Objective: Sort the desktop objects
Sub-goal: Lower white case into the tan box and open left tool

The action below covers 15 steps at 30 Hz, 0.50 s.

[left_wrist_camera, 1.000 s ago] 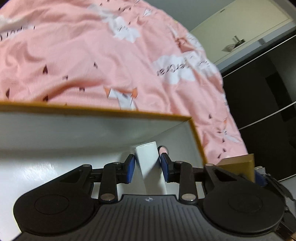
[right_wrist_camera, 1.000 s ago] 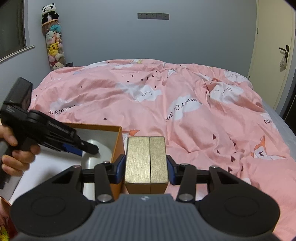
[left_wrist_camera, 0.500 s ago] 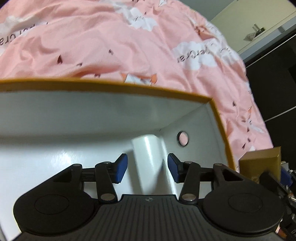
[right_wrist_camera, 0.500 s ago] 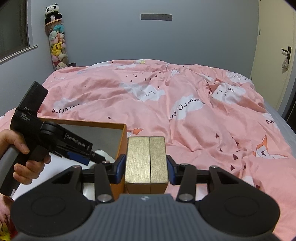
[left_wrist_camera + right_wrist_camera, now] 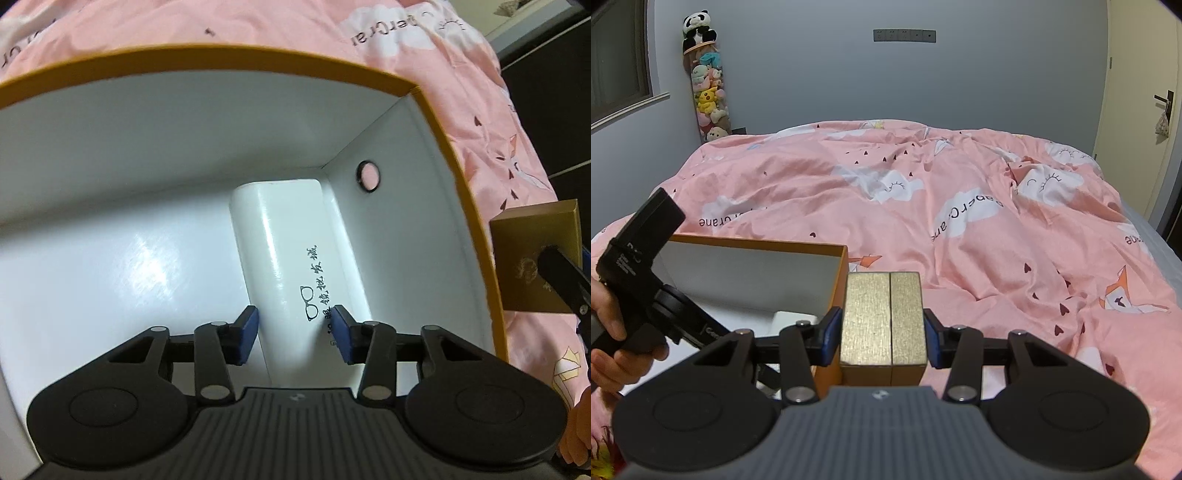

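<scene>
two items are accounted for: white glasses case (image 5: 291, 266) lies in the far right corner of the orange box (image 5: 229, 55), left gripper (image 5: 293, 334) spread, released; gold box (image 5: 883, 321) is clamped by right gripper (image 5: 883, 338) beside the rim, presumably for packing.

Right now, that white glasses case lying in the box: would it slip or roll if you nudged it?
The white glasses case looks glossy, so it may well slip against the pads of the open left hand-held gripper. Its long edges look rounded, yet it lies flat on the floor of the orange box, so it would probably slide rather than roll. It looks stiff.
</scene>
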### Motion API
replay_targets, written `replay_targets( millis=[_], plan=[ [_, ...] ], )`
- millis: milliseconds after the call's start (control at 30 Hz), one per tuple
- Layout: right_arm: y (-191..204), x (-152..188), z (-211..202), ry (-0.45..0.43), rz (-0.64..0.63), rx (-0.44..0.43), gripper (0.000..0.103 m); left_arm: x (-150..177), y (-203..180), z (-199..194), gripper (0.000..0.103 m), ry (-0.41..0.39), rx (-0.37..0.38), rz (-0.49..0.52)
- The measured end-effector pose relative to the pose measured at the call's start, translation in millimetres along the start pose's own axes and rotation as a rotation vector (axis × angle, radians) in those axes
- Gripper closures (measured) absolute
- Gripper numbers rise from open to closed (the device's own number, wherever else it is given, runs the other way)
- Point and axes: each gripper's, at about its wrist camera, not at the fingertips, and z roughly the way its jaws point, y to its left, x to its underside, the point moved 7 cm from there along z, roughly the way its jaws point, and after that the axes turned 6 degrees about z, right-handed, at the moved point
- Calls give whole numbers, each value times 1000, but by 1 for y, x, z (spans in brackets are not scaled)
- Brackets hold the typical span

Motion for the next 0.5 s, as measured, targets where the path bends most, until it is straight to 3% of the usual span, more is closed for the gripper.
replay_targets(
  millis=[100, 300, 500],
  plan=[
    [-1, 1, -1, 0, -1, 5, 55, -6, -5, 2, 66, -23, 23, -5],
    [-2, 4, 3, 15, 2, 3, 55, -12, -7, 10, 68, -30, 54, -60],
    [-2, 7, 6, 29, 1, -4, 55, -22, -2, 15, 68, -88, 40, -101]
  ],
)
